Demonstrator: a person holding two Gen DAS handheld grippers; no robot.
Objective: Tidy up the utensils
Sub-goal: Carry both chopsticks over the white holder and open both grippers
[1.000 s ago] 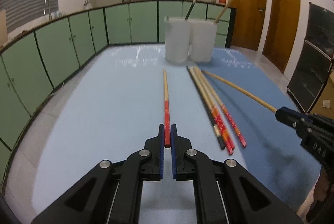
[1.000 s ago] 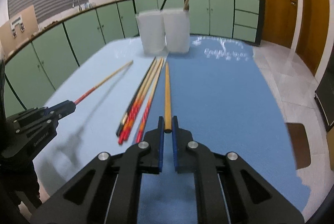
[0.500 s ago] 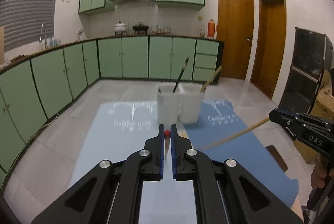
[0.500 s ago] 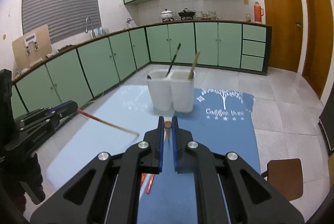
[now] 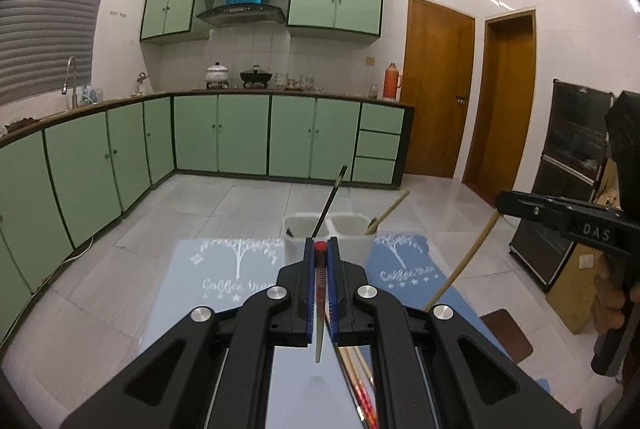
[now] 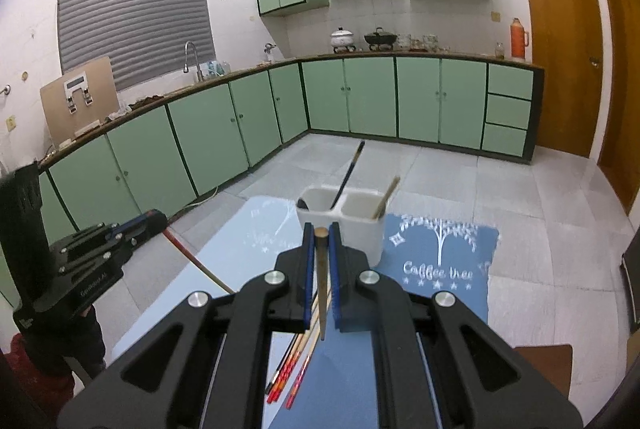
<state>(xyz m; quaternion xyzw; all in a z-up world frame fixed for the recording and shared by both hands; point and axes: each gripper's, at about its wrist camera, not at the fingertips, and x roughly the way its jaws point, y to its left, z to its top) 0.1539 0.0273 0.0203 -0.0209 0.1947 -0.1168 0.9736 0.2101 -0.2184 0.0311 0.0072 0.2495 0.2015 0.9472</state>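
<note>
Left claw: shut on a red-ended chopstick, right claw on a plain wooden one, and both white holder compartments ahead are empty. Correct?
Not quite. The holder is not empty: the right wrist view shows a dark utensil in its left compartment and a wooden one in its right. The left claw and right claw are as you say.

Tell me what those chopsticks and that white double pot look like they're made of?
Red-ended chopstick: probably lacquered wood or bamboo, glossy red over a pale shaft. Plain chopstick: seemingly bare bamboo, matte tan. White holder: likely plastic, slightly translucent, smooth.
</note>
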